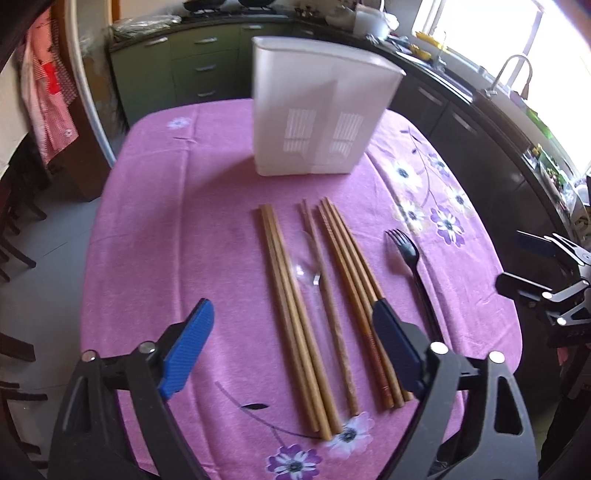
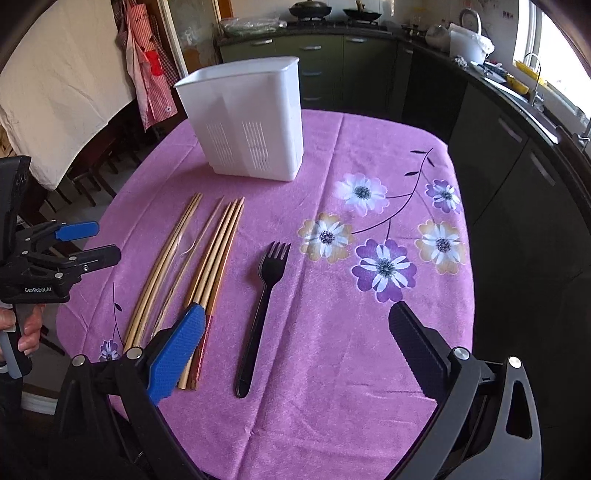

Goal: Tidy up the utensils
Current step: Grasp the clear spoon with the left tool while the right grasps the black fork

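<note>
Under our two wrist cameras lies a counter [image 1: 155, 229] draped in a pink cloth printed with purple and white flowers. Behind it we see green cabinets [image 2: 317, 62], a stove with two dark pans [image 2: 310, 9], a sink tap [image 1: 511, 72] by a bright window, and a red checked apron [image 2: 147, 74] hanging at the left.

Toward the far edge stands a white holder [image 2: 243, 122], upright, with slotted walls. Nearer us the chopsticks [image 1: 291, 314] lie side by side in loose groups, running away from us toward the holder, with a clear plastic spoon [image 1: 308, 273] among them. Just right of them lies a black fork [image 2: 258, 314], tines toward the holder, apart from the chopsticks.

Our left tongs [image 1: 291, 328] stand apart above the chopsticks, gripping nothing; the right-hand pad overlaps the rightmost bundle in view. Our right tongs [image 2: 295, 332] are spread wide over the fork's handle, also holding nothing. A hand [image 2: 27, 328] grips the left tool's handle.
</note>
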